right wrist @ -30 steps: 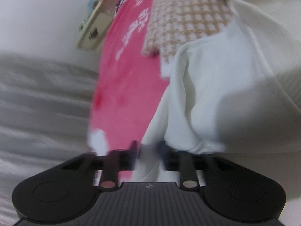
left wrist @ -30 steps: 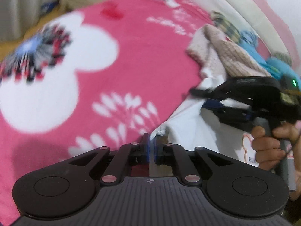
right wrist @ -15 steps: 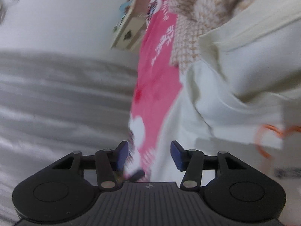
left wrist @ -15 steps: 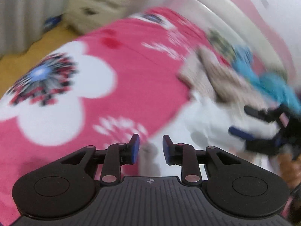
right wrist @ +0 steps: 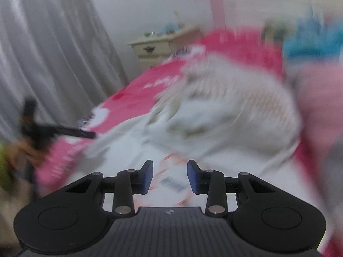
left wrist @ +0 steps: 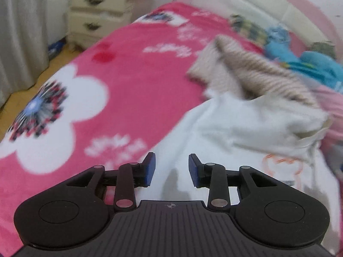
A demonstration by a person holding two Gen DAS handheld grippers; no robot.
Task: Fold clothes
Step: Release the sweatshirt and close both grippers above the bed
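- We see a bed [left wrist: 128,81] that fills most of both views, spread with a pink blanket [left wrist: 137,90] printed with large white flowers; its padded cream headboard [left wrist: 253,6] runs along the far edge.
- Grey curtains [right wrist: 53,53] hang beyond the bed's left edge, and a cream nightstand [left wrist: 100,15] with two drawers stands on the wooden floor off the far left corner of the bed.
- The white garment [left wrist: 246,132] lies loosely bunched on the blanket toward the bed's right edge, its near part spread flat, with an orange outline print [left wrist: 280,165] on it; in the right wrist view the same garment [right wrist: 193,132] is blurred.
- A beige striped knit [left wrist: 253,72] lies on the far end of the white garment, toward the headboard.
- Blue clothes [left wrist: 308,64] and a dark checked piece [left wrist: 248,26] are heaped near the headboard at the far right corner; a pale pink cloth [left wrist: 330,98] lies along the right edge.
- Our left tongs [left wrist: 171,170] hang above the near edge of the white garment, released: the blue pads have just been opening and nothing sits between them.
- Our right tongs [right wrist: 170,175] hang above the printed part of the garment, released too; their pads have just been closing a little, yet they grip nothing.
- In the right wrist view the left tongs [right wrist: 64,131] show as a dark blur at the bed's left edge, with a hand [right wrist: 25,150] behind them.
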